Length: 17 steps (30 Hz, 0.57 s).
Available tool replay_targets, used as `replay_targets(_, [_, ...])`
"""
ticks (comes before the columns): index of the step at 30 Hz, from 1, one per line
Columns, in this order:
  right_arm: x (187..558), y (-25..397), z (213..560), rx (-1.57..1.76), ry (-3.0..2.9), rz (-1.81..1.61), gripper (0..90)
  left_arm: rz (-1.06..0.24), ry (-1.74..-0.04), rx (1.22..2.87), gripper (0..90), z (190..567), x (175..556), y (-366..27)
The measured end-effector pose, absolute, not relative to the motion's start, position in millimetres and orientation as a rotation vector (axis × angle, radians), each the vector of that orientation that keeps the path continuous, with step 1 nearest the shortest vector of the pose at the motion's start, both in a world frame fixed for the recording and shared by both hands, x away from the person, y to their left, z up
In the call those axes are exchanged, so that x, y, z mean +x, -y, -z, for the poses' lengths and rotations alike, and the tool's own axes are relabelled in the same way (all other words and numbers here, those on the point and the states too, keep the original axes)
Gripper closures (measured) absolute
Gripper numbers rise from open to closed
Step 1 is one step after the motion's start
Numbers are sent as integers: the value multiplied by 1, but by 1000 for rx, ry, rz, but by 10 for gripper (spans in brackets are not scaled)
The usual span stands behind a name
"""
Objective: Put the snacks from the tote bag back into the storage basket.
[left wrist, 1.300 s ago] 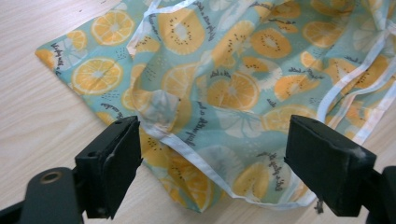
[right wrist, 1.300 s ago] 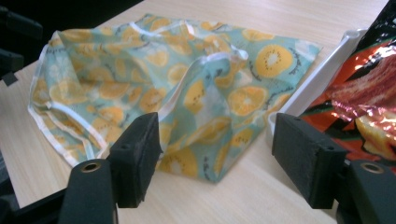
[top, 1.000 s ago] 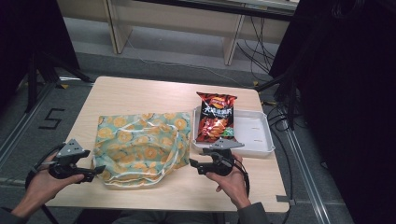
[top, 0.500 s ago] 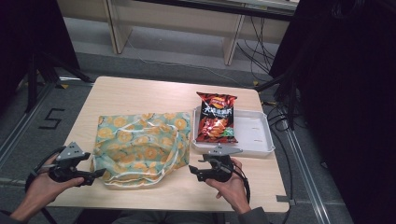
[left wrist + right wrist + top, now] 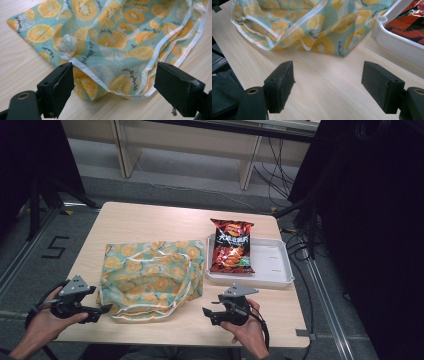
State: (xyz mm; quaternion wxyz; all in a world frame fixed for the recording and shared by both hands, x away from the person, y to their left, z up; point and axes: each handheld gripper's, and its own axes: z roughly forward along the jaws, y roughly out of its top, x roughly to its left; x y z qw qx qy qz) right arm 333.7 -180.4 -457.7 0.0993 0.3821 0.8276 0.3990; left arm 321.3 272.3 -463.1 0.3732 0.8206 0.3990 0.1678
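I held the left hand-held gripper [image 5: 102, 309] low over the near-left corner of the desk [image 5: 150, 222], my left hand [image 5: 47, 322] wrapped around its body from below and the forearm entering from the bottom edge. Its jaws stood wide apart and grasped nothing; in the left gripper view they framed the near hem of the fruit-print bag [image 5: 112, 45], whose white-trimmed edge lay on the wood between and just ahead of them.

I held the right hand-held gripper [image 5: 206, 311] near the front edge of the desk, right of the bag, with my right hand [image 5: 247, 330] cupped under it and the jaws pointing leftward toward the fabric. These jaws were also released and empty; in the right gripper view bare wood lay between them, with the bag's corner a little beyond.

The bag [image 5: 150, 280] lay crumpled and flat on the left-centre of the desk, its right edge touching or just beside the white tray [image 5: 280, 265]. A red snack packet [image 5: 231, 245] rested in the tray's left part, its top overhanging the far rim.
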Motion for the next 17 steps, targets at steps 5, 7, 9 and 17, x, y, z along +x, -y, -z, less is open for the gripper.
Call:
replay_targets(5, [328, 182, 458, 1132, -2452, -1156, 271, -445, -1020, 2091, 152, 464, 320, -272])
replay_targets(7, [326, 182, 457, 1154, -2458, -1150, 271, -435, -1024, 2108, 153, 463, 320, -274])
replay_targets(9, [326, 181, 456, 1150, -2454, -1154, 271, -436, -1028, 2097, 153, 464, 321, -273])
replay_targets(17, [327, 181, 457, 1143, -2455, -1139, 272, -438, -1017, 2119, 153, 463, 321, -274])
